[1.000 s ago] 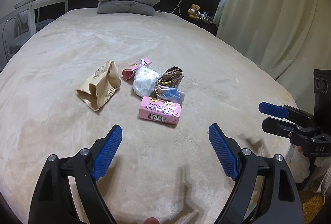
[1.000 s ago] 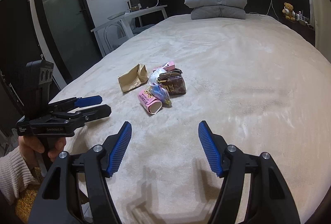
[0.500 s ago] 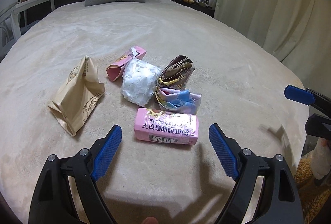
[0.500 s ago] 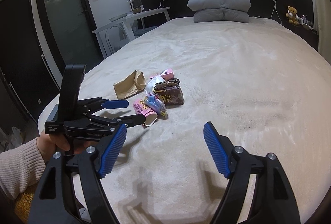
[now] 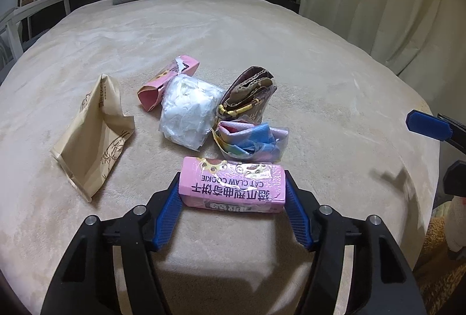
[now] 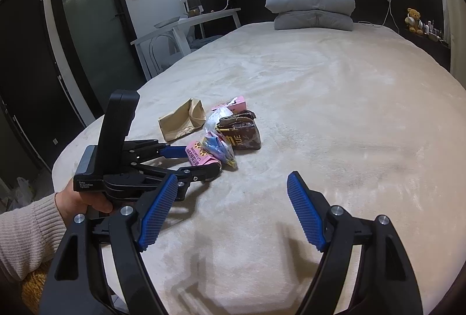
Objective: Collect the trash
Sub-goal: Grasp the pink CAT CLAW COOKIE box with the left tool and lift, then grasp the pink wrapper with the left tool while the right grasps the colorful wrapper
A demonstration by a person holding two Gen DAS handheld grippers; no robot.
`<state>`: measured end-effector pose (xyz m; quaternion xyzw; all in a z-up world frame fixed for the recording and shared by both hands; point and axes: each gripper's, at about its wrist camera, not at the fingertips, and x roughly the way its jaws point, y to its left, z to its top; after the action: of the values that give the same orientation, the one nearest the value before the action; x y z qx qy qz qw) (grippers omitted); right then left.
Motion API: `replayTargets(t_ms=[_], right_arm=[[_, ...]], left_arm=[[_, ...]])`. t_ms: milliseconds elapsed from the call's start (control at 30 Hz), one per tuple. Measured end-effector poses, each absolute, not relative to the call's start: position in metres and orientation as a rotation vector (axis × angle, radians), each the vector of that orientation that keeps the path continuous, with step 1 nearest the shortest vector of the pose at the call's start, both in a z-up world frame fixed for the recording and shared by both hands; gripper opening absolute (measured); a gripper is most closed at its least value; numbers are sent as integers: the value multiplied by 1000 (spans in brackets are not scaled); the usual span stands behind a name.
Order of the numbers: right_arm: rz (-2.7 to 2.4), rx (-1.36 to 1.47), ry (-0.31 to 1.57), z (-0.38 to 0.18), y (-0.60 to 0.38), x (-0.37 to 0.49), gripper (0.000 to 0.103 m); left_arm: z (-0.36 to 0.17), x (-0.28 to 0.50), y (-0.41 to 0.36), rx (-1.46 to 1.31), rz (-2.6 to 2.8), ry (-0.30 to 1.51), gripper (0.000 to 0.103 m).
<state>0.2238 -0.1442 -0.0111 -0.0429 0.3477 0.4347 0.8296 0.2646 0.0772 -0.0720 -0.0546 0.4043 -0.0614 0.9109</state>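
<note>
The left gripper point(image 5: 233, 195) straddles a pink cookie box point(image 5: 232, 187), one blue pad at each short end, so it is grasping the box across its length. The box lies flat on the bed point(image 5: 320, 58) near the front edge, its long axis running crosswise between the pads — left to right in the left wrist view. Its top face is glossy pink with printed lettering that reads upside down from this side, and a torn film wrinkles over it.

Just behind the box sits a crumpled colourful wrapper point(image 5: 252, 140), then a brown pouch point(image 5: 247, 95) standing beside a white plastic bundle point(image 5: 189, 111). A second pink carton point(image 5: 167, 79) lies behind the bundle, its open end facing front-left. A tan paper bag point(image 5: 93, 131) lies flat, apart to the left.

The right gripper point(image 6: 231, 211) hovers over bare bed with its pads spread wide — released, holding nothing.
</note>
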Motion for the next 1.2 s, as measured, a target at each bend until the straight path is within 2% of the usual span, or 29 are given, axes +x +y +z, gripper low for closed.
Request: replayTargets(t_ms=[500, 1200], right_arm=[[903, -69, 791, -27, -116, 234, 77], [892, -149, 921, -77, -38, 243, 77]], left_arm=[[-56, 229, 89, -113, -107, 798, 63], [-37, 173, 139, -164, -72, 737, 63]])
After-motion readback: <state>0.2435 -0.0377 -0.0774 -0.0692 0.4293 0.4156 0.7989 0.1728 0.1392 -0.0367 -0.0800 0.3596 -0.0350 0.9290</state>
